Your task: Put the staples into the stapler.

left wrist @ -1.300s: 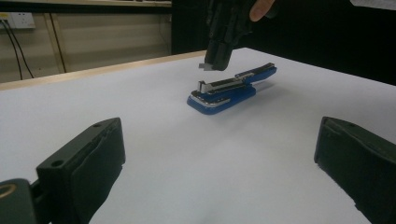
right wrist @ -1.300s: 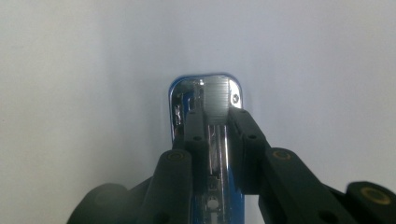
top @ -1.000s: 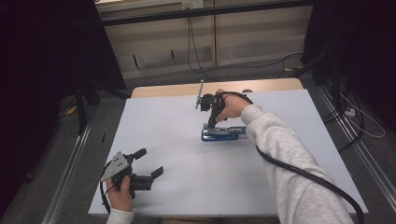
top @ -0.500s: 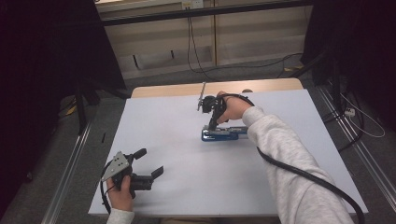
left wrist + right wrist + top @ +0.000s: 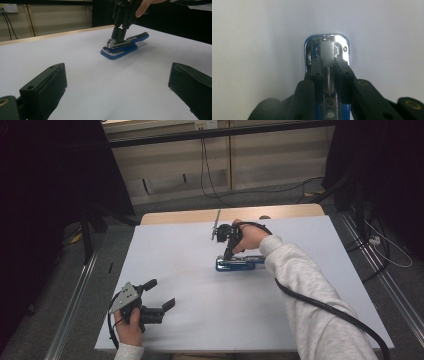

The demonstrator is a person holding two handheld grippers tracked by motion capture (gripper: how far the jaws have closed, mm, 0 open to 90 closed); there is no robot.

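Observation:
A blue stapler (image 5: 245,264) lies on the white table top (image 5: 175,250), right of centre, with its blue lid folded back and its metal staple rail showing (image 5: 117,48). My right gripper (image 5: 227,256) points down onto its left end. In the right gripper view the jaws (image 5: 327,63) are shut on the rail (image 5: 327,45), one on each side, just behind a strip of staples. My left gripper (image 5: 160,293) rests near the front left corner, open with nothing between its fingers (image 5: 47,85), and faces the stapler from a distance.
The table's bare wooden far edge (image 5: 280,212) runs behind the white sheet. A black cable (image 5: 320,305) trails from the right gripper along the grey sleeve toward the front right. Dark frames and floor cables (image 5: 380,245) surround the table.

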